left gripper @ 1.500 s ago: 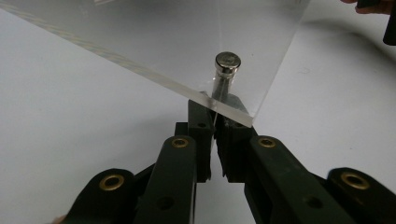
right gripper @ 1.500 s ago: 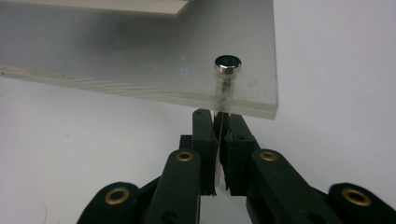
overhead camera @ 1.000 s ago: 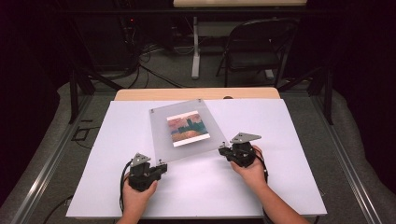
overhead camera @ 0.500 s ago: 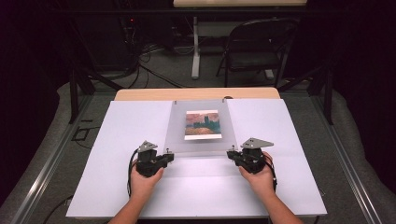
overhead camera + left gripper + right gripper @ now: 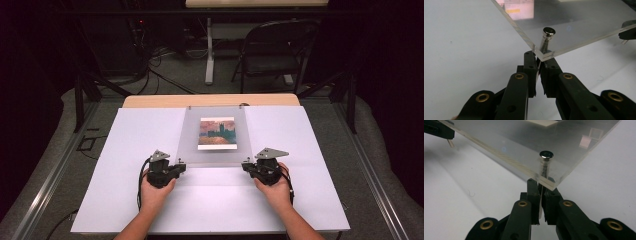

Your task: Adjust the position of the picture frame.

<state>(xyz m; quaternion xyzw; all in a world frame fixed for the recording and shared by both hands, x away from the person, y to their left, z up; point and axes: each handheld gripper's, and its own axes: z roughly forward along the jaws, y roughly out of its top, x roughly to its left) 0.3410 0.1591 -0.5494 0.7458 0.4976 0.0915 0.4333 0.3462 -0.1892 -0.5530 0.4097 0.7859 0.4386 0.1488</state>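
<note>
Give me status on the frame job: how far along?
Done: both near corners of the acrylic frame are gripped, left gripper and right gripper each shut on a corner beside its metal standoff. In hand: the frame is held tilted, near edge off the table. Left: probably carrying or setting it down; the destination isn't evident.

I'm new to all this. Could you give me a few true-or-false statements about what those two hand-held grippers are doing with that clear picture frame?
1. The left hand-held gripper is shut on a near corner of the clear frame. True.
2. The right hand-held gripper hangs open, clear of the frame. False: it is shut on the other near corner.
3. The frame holds a picture. True.
4. The frame sits on the chair. False: it is over the white table.
</note>
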